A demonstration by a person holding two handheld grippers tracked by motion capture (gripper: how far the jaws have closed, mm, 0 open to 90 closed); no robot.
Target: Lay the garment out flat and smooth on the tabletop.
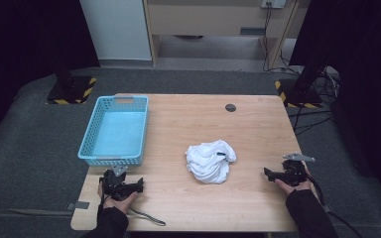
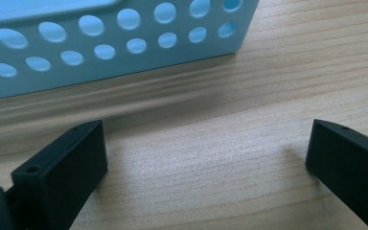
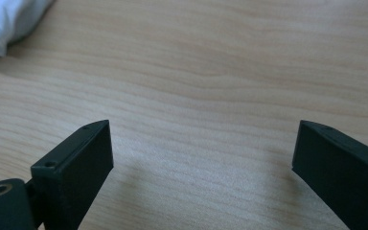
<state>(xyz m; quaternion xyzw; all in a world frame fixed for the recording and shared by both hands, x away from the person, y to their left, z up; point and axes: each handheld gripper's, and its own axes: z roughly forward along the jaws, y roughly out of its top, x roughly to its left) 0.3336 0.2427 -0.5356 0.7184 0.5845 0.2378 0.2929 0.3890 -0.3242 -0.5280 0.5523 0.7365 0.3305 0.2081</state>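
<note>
Left tool (image 1: 140, 182) is resting low on the pale wooden surface (image 1: 258, 124), jaws standing wide apart, nothing between them, bare wood grain showing in the gap in the left gripper view. Right tool (image 1: 267, 172) is likewise lying on the wood, jaws spread wide and holding nothing.

Landmark: crumpled white cloth bundle (image 1: 210, 160), sitting in a heap at mid-surface. Left tool is lying well to the cloth's left and a little nearer the person; right tool is sitting to the cloth's right, apart from it, jaws pointing toward it. Light blue perforated plastic basket (image 1: 90, 133) is standing left of and beyond the cloth, just past the left tool.

Judgement: work is standing at the opening step, cloth untouched. Next move is likely calling for both tools closing in on the cloth, each pinching a fold or edge.
</note>
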